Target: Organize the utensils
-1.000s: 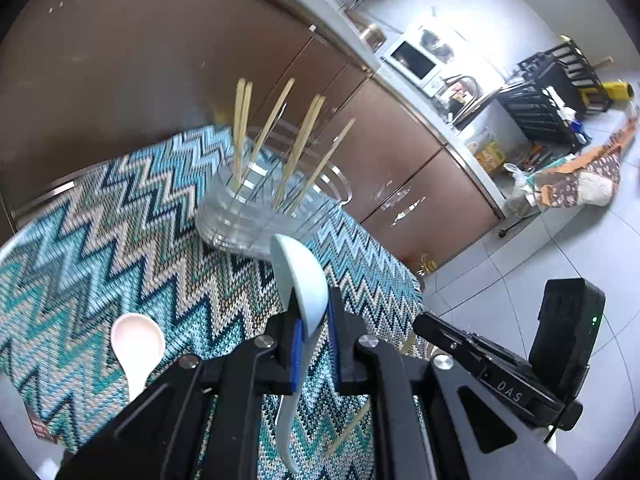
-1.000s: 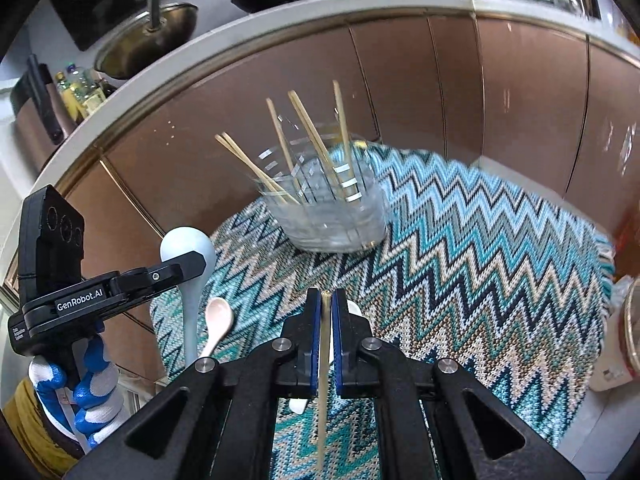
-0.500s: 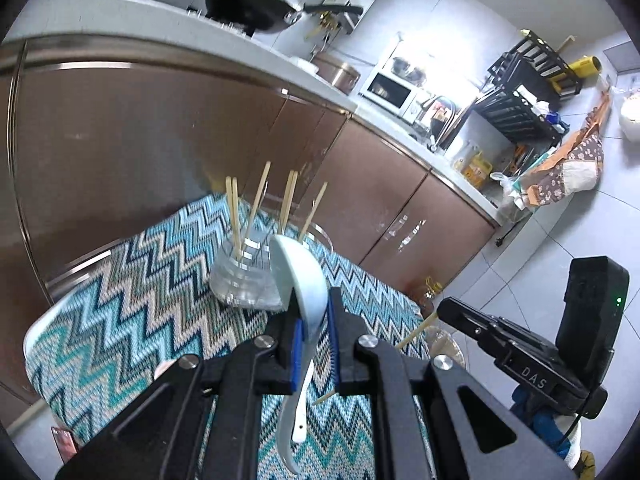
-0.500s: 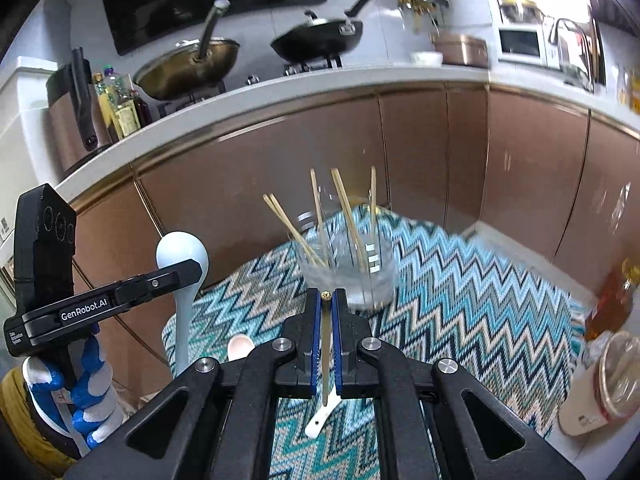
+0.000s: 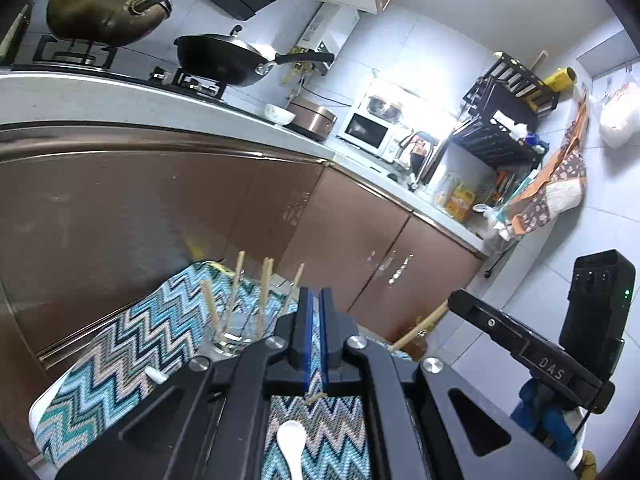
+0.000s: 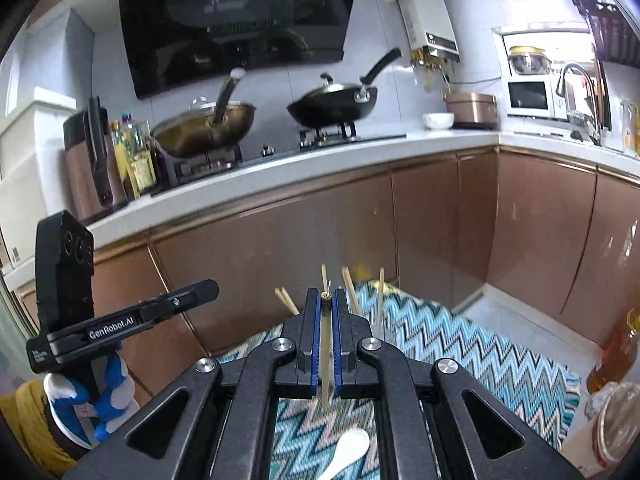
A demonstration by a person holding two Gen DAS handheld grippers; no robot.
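Two hand-held grippers hovering above a zigzag-patterned table, one pinching a chopstick, the other closed on nothing.

The right gripper (image 6: 328,300) is clamping a pale wooden chopstick (image 6: 326,344) upright between its blue-lined jaws, the stick's tip showing at the top. The left gripper (image 5: 315,300) is holding its jaws pressed together with nothing visible between them. Beyond both, a clear glass jar (image 5: 236,336) is standing on the teal, white and brown zigzag knitted tablecloth (image 5: 112,364), with several wooden chopsticks (image 5: 264,300) leaning inside it. A white ceramic spoon (image 5: 292,444) is lying on the cloth just under the left gripper. A brown kitchen cabinet (image 6: 280,248) is standing behind the table.
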